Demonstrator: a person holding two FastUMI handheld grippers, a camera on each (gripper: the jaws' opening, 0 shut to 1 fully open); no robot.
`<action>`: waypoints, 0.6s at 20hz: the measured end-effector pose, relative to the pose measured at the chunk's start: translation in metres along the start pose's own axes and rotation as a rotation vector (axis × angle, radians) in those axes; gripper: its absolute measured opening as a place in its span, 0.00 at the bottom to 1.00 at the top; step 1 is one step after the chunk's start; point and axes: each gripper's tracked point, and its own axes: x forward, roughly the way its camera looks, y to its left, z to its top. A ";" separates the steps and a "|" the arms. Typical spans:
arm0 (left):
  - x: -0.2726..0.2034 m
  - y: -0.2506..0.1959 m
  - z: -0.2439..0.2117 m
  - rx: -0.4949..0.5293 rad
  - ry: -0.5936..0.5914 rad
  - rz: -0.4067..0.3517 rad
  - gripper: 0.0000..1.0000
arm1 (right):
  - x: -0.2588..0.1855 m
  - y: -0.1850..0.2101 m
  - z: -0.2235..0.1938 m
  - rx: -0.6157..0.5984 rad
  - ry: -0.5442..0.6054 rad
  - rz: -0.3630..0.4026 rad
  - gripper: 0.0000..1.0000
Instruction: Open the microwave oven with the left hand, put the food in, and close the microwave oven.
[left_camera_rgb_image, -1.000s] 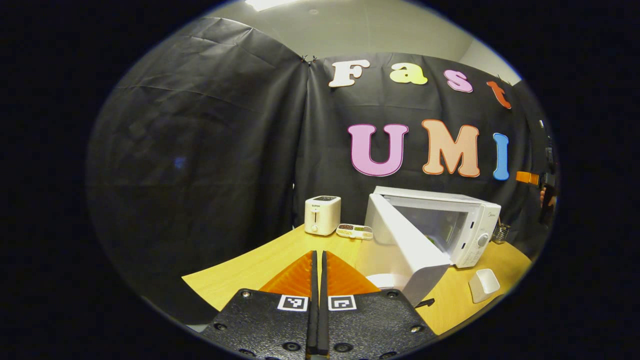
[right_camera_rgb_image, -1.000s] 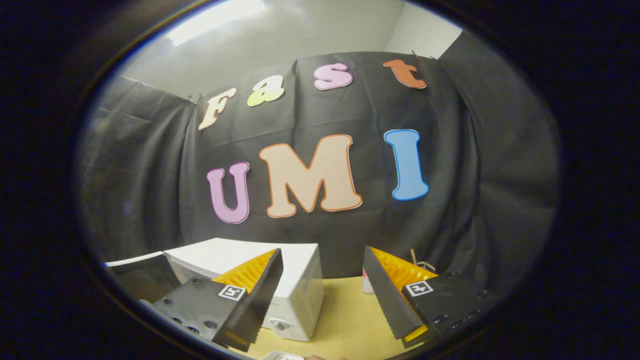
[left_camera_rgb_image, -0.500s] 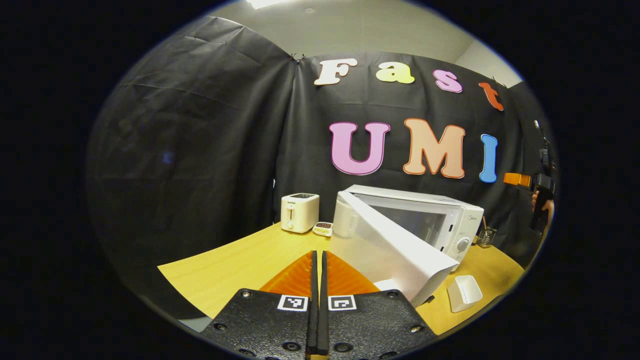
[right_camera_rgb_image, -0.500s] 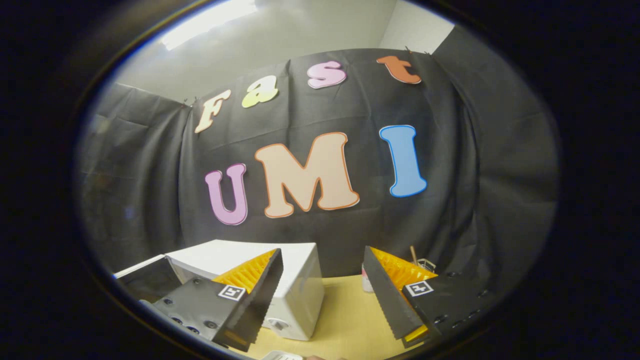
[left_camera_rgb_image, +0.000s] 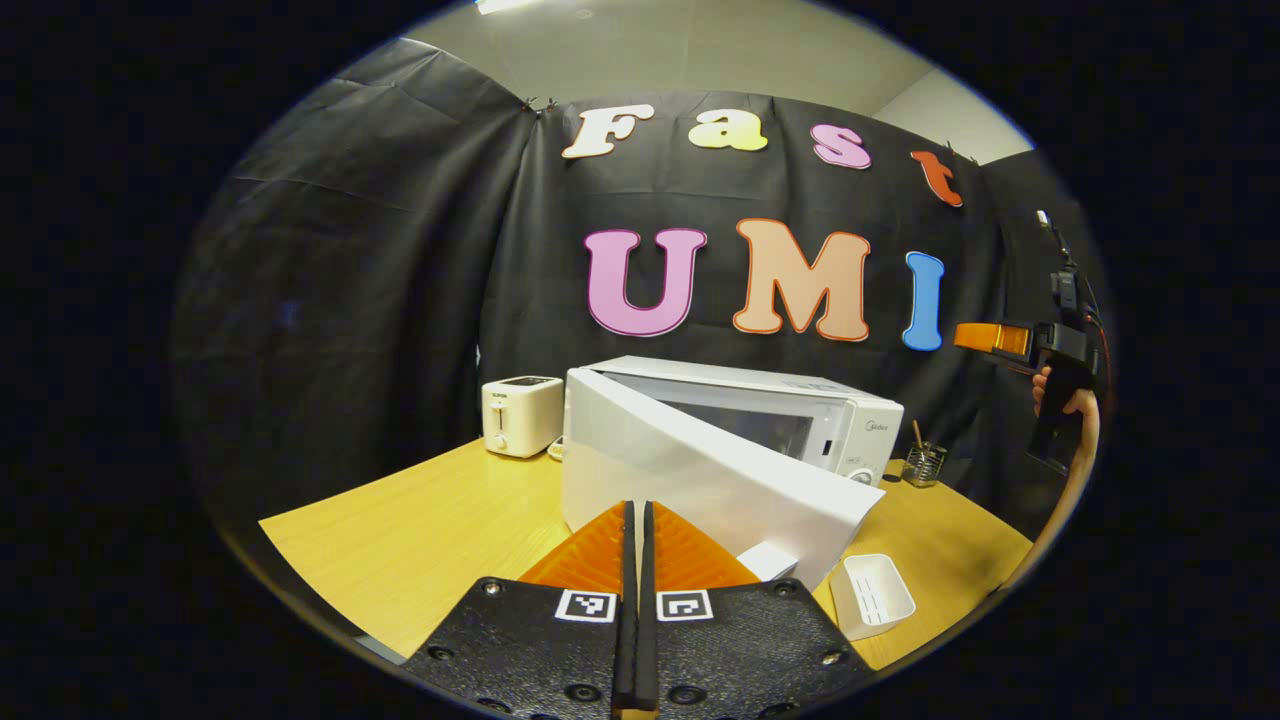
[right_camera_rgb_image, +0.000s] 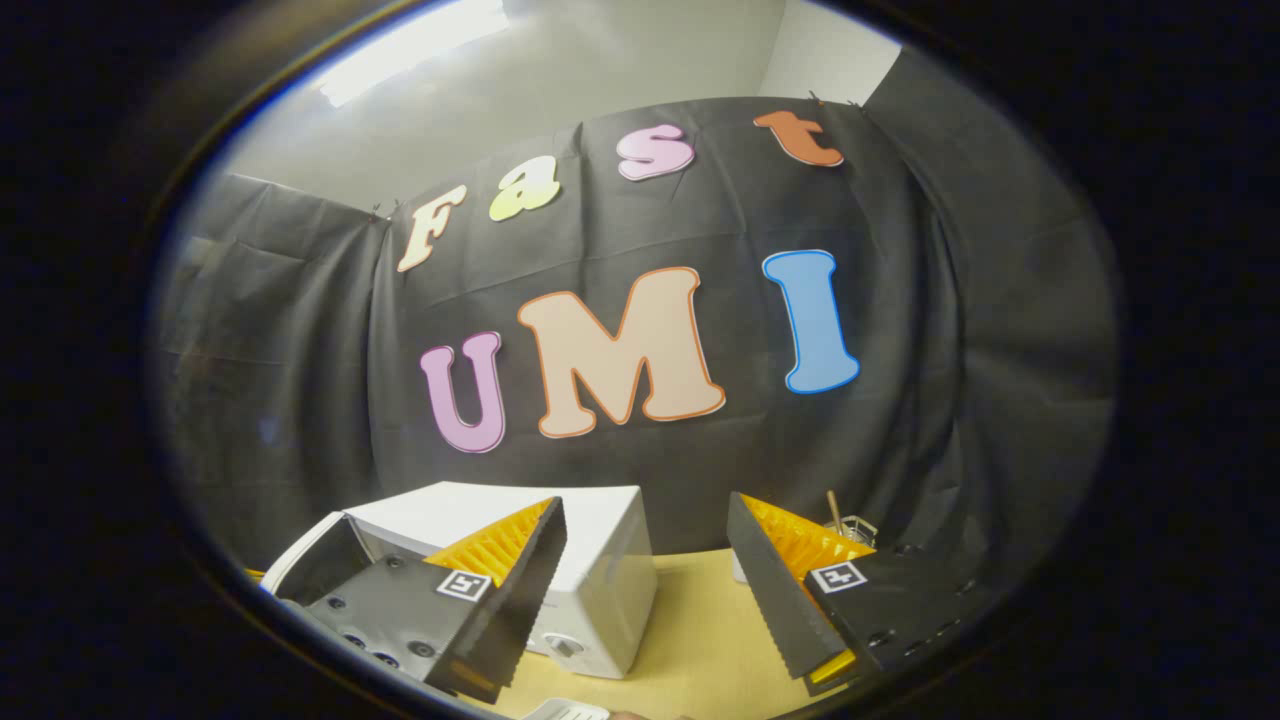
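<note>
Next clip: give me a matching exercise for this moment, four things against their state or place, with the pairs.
Things:
1. left gripper
2. right gripper
3. microwave door
4. toaster

States or places:
a. fingers apart, nothing between them
b. partly open, swung out at an angle
c. fingers together, nothing between them
d. on the table, left of the microwave in the left gripper view

Pairs: 1-c, 2-a, 3-b, 4-d
</note>
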 end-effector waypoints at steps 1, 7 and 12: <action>0.005 -0.007 0.001 -0.005 0.001 -0.010 0.01 | -0.001 -0.002 -0.001 0.005 0.004 -0.001 0.99; 0.032 -0.054 0.000 -0.054 0.011 -0.094 0.01 | -0.004 -0.029 0.004 0.032 0.000 -0.041 0.99; 0.047 -0.082 -0.003 -0.044 0.029 -0.139 0.01 | -0.005 -0.034 0.009 0.086 -0.009 -0.027 0.99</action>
